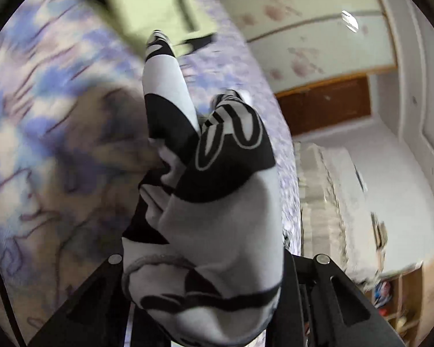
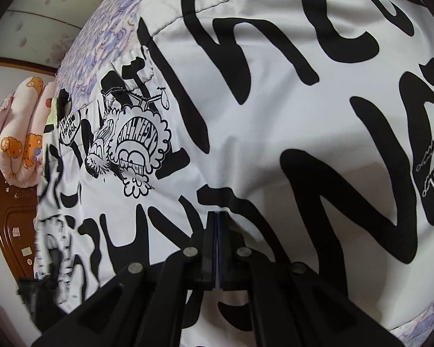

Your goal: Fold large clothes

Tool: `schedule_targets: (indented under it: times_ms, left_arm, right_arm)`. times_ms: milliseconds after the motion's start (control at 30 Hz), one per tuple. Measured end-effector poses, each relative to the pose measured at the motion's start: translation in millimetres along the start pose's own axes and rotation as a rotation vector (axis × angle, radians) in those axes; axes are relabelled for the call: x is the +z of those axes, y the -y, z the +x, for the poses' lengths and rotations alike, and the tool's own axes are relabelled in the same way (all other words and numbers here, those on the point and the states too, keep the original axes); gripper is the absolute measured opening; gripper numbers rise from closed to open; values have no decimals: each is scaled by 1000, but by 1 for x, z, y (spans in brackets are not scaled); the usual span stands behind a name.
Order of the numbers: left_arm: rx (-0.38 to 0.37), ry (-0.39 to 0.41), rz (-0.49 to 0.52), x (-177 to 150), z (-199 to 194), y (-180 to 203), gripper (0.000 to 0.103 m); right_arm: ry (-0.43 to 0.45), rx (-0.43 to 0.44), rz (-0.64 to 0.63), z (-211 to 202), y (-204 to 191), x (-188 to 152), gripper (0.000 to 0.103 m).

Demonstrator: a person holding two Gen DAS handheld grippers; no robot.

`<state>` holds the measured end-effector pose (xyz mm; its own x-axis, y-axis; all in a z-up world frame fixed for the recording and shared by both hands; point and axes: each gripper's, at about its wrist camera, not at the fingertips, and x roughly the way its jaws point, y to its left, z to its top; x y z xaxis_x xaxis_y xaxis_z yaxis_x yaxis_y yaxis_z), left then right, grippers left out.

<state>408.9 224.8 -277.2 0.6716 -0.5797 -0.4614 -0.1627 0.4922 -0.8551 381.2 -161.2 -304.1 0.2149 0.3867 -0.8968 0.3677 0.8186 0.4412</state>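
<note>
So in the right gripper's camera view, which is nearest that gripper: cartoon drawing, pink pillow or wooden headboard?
From the right gripper:
1. Cartoon drawing, on the garment, upper left.
2. Pink pillow and wooden headboard, far left edge: too close to call.

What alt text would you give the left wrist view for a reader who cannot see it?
A bunched fold of the white garment with black graphic print rises from between the left gripper's black fingers and fills the centre, hiding the fingertips. Behind it lies a blurred purple floral bedspread, with a pale wall and wooden furniture to the right.

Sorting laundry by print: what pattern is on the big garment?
White fabric garment with bold black lettering and cartoons, clearest in the right wrist view.
</note>
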Motion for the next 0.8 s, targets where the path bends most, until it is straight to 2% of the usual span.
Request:
schedule_targets:
  times_ms: [100, 267, 367, 500, 667, 800]
  left_arm:
    - [7, 25, 89, -1, 0, 35, 20]
    - [23, 54, 184, -10, -5, 79, 19]
    - [43, 71, 240, -22, -7, 104, 19]
    - [94, 79, 336, -48, -9, 146, 20]
    - [166, 115, 401, -104, 4, 198, 20]
    - [285, 130, 510, -137, 31, 235, 20]
  right_arm:
    - [-4, 29, 5, -2, 5, 0, 0]
    - [-30, 57, -47, -5, 13, 1, 0]
    - [-49, 104, -56, -6, 17, 4, 0]
    - [-85, 135, -95, -5, 21, 10, 0]
    - [-159, 183, -141, -7, 29, 21, 0]
    - [-227, 221, -183, -9, 38, 31, 0]
